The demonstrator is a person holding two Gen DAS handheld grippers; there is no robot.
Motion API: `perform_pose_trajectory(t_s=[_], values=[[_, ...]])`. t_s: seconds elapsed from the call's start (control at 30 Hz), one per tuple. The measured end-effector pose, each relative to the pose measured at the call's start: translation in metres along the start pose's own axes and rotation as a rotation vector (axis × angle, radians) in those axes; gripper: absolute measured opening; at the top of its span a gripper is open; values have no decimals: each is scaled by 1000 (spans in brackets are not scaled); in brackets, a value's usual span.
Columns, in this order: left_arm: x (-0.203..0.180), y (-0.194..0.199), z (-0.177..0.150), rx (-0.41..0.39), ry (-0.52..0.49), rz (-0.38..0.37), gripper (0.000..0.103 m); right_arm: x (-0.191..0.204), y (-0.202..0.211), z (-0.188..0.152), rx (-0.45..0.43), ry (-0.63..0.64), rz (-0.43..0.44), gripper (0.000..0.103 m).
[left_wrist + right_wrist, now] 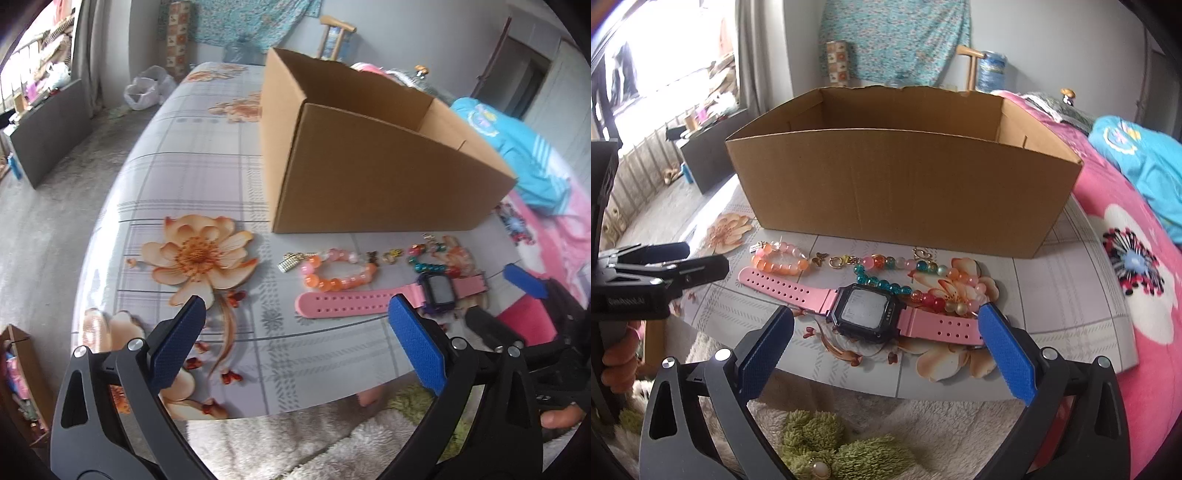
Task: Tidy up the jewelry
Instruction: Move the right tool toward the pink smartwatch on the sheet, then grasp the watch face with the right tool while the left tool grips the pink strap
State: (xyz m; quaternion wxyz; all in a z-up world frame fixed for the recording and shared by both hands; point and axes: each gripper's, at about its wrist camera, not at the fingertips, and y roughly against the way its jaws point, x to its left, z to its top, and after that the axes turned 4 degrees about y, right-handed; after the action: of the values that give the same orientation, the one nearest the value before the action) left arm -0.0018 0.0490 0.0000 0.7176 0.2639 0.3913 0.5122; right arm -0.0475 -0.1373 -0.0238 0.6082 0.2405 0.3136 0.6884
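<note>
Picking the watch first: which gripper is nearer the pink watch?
Right. The right gripper hangs open just in front of the pink watch, its face lined up between the jaws. The left gripper sits further left, by the strap's free end, also open.

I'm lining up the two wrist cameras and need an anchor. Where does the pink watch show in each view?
Left wrist view: the pink watch lies right of centre, just beyond the left gripper, whose jaws are open.
Right wrist view: the pink watch lies at centre, just beyond the open right gripper.
Shared landmark: the cardboard box behind the jewelry.
</note>
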Motion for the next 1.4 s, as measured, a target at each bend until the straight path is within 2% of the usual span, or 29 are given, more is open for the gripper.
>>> perform_pose_trajectory(t_s=[0.07, 0.1, 0.17, 0.33, 0.4, 0.57, 0.67, 0.73, 0.87, 1.0, 1.13, 1.3, 1.4], values=[[-5, 6, 1, -54, 11, -49, 96, 4, 1, 3, -13, 65, 24, 97], [-5, 7, 1, -58, 11, -46, 96, 5, 0, 4, -16, 92, 35, 97], [-4, 3, 5, -47, 6, -43, 96, 8, -1, 5, -12, 143, 59, 92], [-2, -4, 4, -6, 18, -75, 96, 15, -13, 7, 56, 258, 87, 71], [-3, -2, 3, -4, 2, -72, 96, 16, -17, 7, 79, 298, 93, 67], [-16, -1, -2, -44, -103, -53, 95, 20, -26, 8, 133, 382, 104, 63], [-29, 2, -7, -82, -205, -37, 93, 22, -34, 6, 177, 424, 120, 61], [-40, 4, -12, -116, -272, -40, 83, 21, -38, 6, 198, 437, 143, 59], [-56, -1, -19, -96, -362, -50, 63, 9, -44, 14, 242, 422, 229, 53], [-72, -4, -25, -105, -453, -44, 59, -7, -53, 22, 296, 400, 339, 53], [-92, -13, -33, -124, -585, 29, 55, -29, -65, 38, 346, 372, 451, 52], [-114, -37, -43, -86, -731, 121, 38, -57, -77, 50, 393, 320, 589, 52], [-122, -45, -45, -82, -779, 146, 37, -70, -81, 49, 411, 298, 648, 51]])
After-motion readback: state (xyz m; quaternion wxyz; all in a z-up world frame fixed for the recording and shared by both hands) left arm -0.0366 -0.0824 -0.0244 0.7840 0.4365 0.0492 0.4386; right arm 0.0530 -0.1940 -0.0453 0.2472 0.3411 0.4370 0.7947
